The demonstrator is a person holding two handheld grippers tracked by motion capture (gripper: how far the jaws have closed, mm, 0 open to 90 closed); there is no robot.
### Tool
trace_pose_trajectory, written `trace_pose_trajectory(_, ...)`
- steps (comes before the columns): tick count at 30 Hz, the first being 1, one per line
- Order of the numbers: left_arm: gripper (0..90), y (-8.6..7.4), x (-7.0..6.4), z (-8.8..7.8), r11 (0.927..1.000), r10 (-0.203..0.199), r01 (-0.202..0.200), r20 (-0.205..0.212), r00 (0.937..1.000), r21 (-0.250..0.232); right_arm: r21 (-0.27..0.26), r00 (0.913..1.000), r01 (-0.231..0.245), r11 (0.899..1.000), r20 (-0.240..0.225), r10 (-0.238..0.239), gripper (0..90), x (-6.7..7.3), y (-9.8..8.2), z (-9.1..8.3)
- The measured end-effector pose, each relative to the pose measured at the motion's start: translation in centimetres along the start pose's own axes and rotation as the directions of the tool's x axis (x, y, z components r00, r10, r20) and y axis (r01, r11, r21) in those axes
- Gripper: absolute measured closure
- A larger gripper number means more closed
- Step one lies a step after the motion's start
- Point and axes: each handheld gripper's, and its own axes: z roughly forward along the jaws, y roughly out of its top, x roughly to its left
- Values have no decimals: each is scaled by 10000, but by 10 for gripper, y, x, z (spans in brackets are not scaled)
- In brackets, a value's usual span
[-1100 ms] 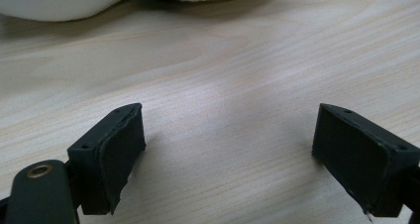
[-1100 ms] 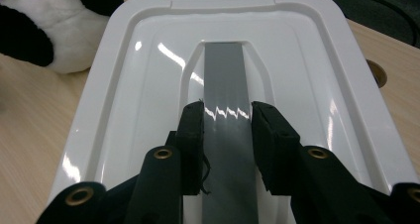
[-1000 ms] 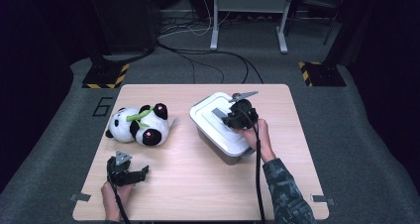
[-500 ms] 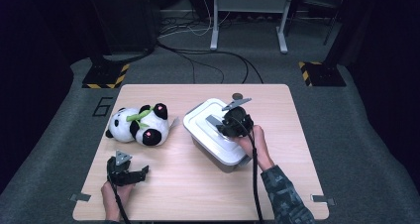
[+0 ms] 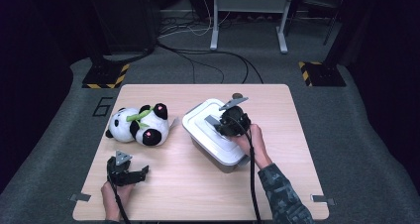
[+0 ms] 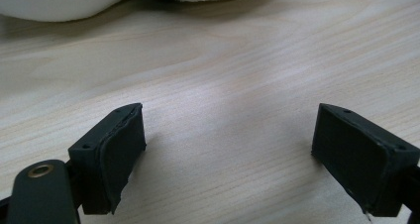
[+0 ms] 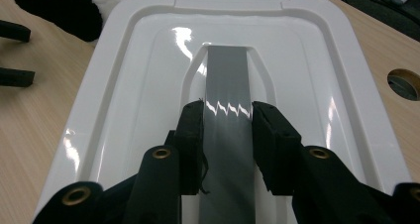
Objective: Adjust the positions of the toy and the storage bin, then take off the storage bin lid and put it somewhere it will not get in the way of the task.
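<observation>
From my remote station, left to right across the table (image 5: 198,184): my left gripper (image 5: 141,173) rests near the front edge, well short of the plush panda (image 5: 138,126), jaws spread wide with nothing but bare wood between them. The left gripper view cuts the panda down to a strip of white fur (image 6: 59,1) at the top edge. Right of the panda sits the white lidded box (image 5: 210,135), where my right gripper (image 5: 218,125) is clamped on the grey handle (image 7: 228,115) running along the lid's middle. From the high view the gripper body hides that handle; the right gripper view shows both pads pressed to its sides. The box's contents are hidden under the lid
</observation>
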Motion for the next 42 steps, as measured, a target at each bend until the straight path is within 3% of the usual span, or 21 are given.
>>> trace_pose_trajectory(15,134,0,0,-1,10000,63,-63,-12,10000,1,26,9999,121,9999,-12,-121,659,1,0,0)
trace_pose_trajectory(28,135,0,0,0,10000,53,-53,-7,10000,4,-77,9991,393,9992,177,-391,656,2,0,0)
trace_pose_trajectory(31,135,0,0,0,10000,50,-50,-7,10000,1,-76,9992,274,9996,277,-272,662,5,-1,0)
trace_pose_trajectory(32,134,0,0,0,10000,52,-52,-6,10000,5,-145,9981,526,9985,342,-521,663,4,-1,0)
trace_pose_trajectory(42,135,0,0,0,10000,42,-42,9,10000,6,-199,9984,442,9988,360,-434,665,4,-1,-3)
